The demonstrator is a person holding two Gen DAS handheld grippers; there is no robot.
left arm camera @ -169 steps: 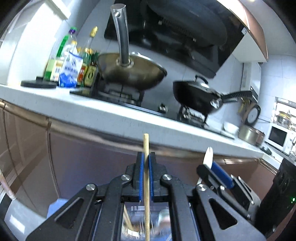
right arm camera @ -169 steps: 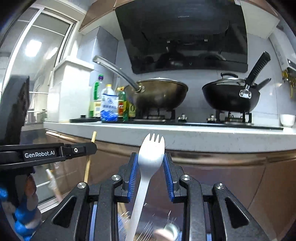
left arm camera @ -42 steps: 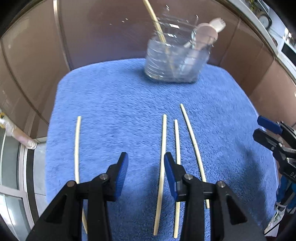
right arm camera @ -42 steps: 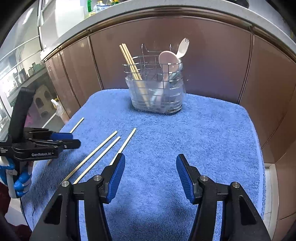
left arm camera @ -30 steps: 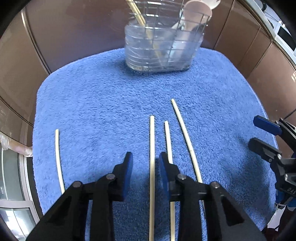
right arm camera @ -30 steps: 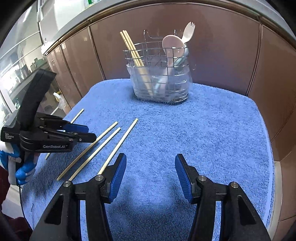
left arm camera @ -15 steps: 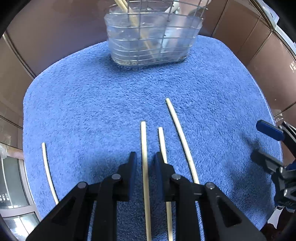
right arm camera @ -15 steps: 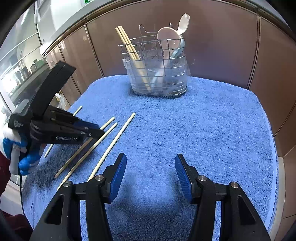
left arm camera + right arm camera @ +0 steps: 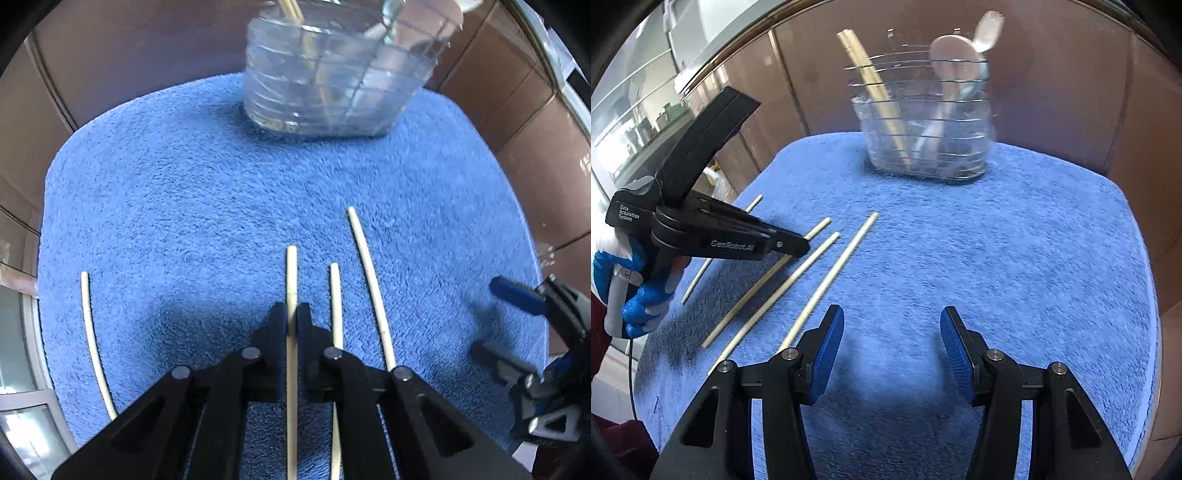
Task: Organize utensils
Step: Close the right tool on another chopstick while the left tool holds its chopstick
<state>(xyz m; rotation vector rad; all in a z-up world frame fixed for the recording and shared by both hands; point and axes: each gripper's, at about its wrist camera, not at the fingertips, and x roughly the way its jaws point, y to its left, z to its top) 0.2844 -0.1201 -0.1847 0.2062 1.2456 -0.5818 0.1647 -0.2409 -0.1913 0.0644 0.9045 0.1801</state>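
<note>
Blue towel (image 9: 184, 184): covers the surface under both your tools and carries everything.

Left tool (image 9: 291, 314): jaws shut on one chopstick (image 9: 291, 273), pinched part-way along so the stick runs straight out ahead of the tool; it looks still flat on the towel, not yet lifted. Half a second ago the jaws stood apart on either side of it; now they have closed.

Loose sticks: two (image 9: 334, 295) just right of the left tool, lying roughly parallel; a third (image 9: 88, 325) well off to its left. All three are unchanged from the earlier frame.

Wire basket (image 9: 923, 122): far ahead of both tools, upright, already holding chopsticks (image 9: 871, 85) on one side and a spoon (image 9: 947, 51) and spork on the other, likely the sorting you are to keep to.

Right tool (image 9: 892, 332): jaws half apart, nothing between them, hovering over bare towel, same as before, probably waiting its turn.
</note>
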